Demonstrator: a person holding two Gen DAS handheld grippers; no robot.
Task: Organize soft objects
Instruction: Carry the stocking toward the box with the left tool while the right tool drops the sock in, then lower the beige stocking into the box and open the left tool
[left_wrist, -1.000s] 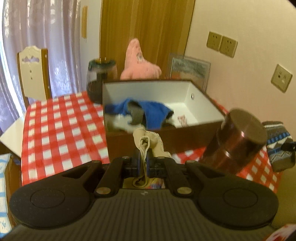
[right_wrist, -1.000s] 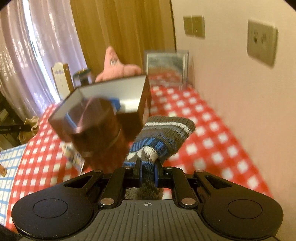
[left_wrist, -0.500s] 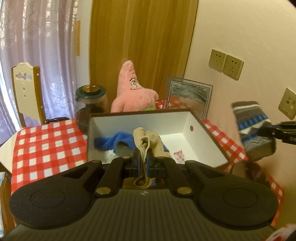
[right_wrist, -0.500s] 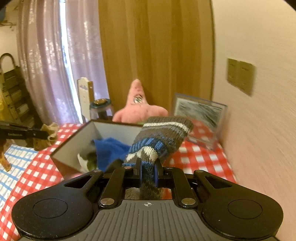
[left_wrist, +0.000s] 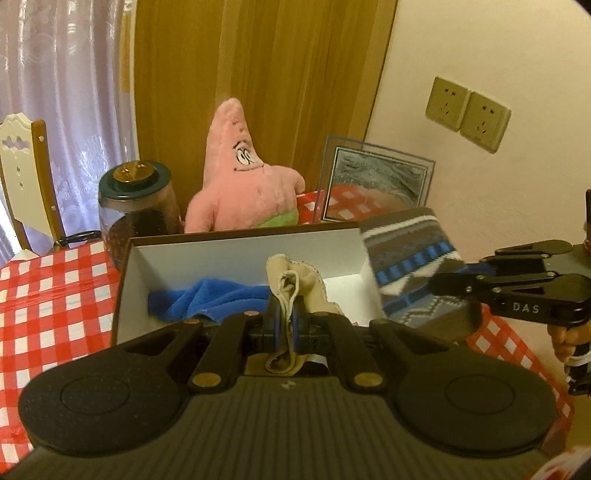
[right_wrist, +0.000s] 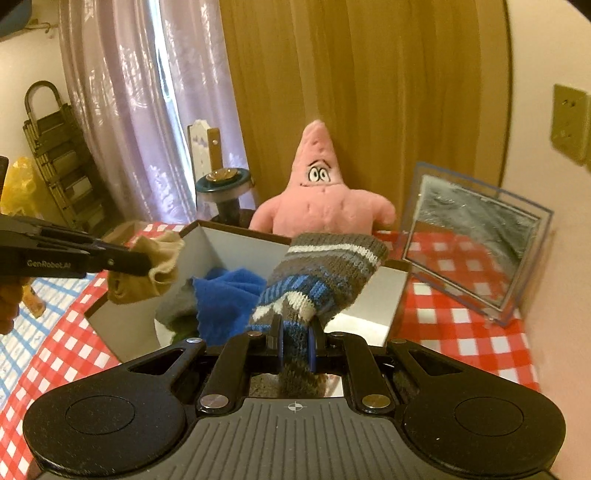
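Observation:
My left gripper (left_wrist: 285, 322) is shut on a beige cloth (left_wrist: 291, 291) and holds it above the near edge of an open box (left_wrist: 229, 254) with white inside walls. My right gripper (right_wrist: 295, 345) is shut on a grey, blue and white knit sock (right_wrist: 325, 273), held over the box's right side; the sock also shows in the left wrist view (left_wrist: 406, 258). A blue towel (left_wrist: 207, 299) lies inside the box. The beige cloth also shows in the right wrist view (right_wrist: 147, 273), by the box's left wall.
A pink starfish plush (left_wrist: 240, 184) sits behind the box. A glass jar with a dark lid (left_wrist: 136, 206) stands at the back left, a clear picture frame (left_wrist: 376, 184) at the back right. The table has a red checked cloth (left_wrist: 48, 295). A chair (left_wrist: 22, 177) stands far left.
Both grippers have risen and moved toward the box with their cloths. The sock has come from the table at the right to over the box. The brown cylinder is out of view.

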